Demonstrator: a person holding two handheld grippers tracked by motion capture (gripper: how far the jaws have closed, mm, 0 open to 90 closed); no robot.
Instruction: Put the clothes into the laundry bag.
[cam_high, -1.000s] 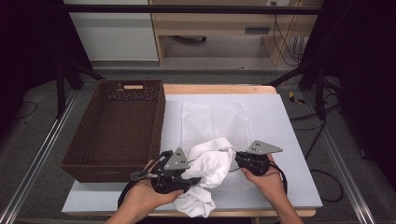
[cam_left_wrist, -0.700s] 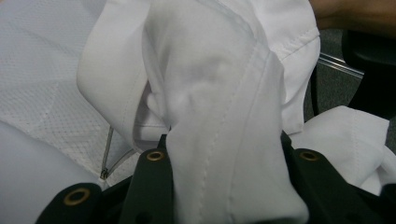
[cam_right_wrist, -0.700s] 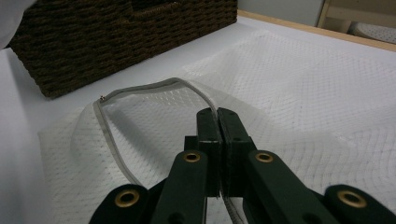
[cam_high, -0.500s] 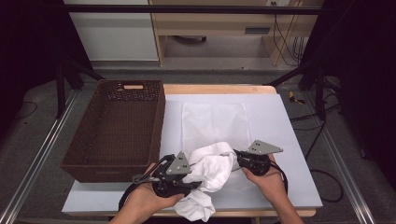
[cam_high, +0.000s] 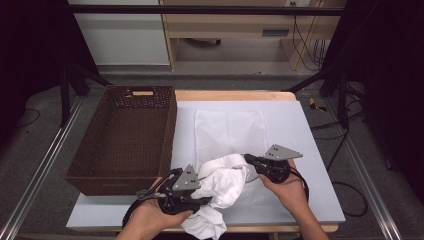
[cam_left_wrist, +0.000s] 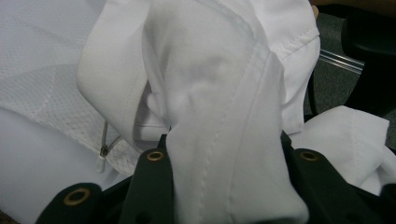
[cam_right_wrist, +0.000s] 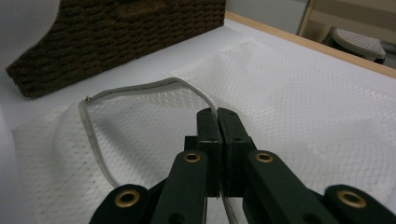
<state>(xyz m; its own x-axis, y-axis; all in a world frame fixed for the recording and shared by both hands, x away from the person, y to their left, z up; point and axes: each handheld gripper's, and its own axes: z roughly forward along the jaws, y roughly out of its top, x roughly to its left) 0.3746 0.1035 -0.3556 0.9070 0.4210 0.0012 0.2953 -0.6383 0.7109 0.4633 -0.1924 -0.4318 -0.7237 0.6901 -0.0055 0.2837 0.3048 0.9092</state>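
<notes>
white garment (cam_high: 222, 182): bunched at worktop's (cam_high: 310, 150) near edge, clamped in left gripper (cam_high: 200, 200) fingers | mesh bag (cam_high: 230, 132): mouth rim pinched by right gripper (cam_high: 248, 158) (fingers clenched), opening just right of garment

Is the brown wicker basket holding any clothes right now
No, in the high view the brown wicker basket shows only its bare woven bottom, while the white garment is bunched on the table beside it.
</notes>
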